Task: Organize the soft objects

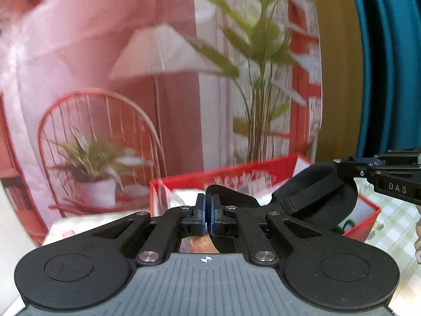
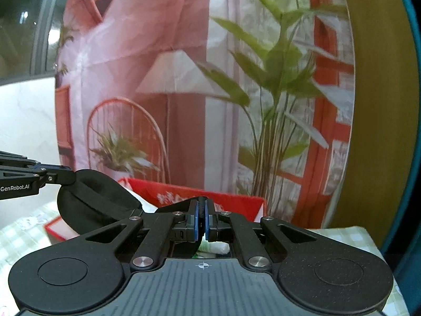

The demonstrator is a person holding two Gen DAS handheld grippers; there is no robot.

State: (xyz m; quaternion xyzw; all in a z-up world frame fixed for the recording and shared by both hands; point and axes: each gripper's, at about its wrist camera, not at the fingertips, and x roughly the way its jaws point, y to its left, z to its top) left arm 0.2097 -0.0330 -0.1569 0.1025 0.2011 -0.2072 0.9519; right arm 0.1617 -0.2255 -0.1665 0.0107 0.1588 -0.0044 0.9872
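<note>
The left wrist view shows the left gripper [image 1: 209,214] at the lower middle of the frame, with its blue pads [image 1: 202,212] pressed on a thin edge of a black eye mask [image 1: 326,192]. The mask stretches to the right side of the frame, where the right gripper [image 1: 342,169] enters from the right edge and pinches its other end. Only this view shows the strap [image 1: 310,193] across the inner side of the mask and the right corner of the red box [image 1: 365,217], which stands on a green checked cloth [image 1: 389,210].

The right wrist view gives the mirror picture: the right gripper [image 2: 201,217] is clenched on the black edge at the lower middle, and the left gripper [image 2: 69,177] comes from the left edge and grips the rounded end of the mask [image 2: 97,194]. Only here a window frame [image 2: 39,26] appears at the upper left.

In both views the mask hangs just above the open red box [image 2: 229,200], spread between the two grippers. Both grippers point slightly downward toward a printed backdrop [image 2: 184,65] with a lamp and plants. The left view is blurred.
</note>
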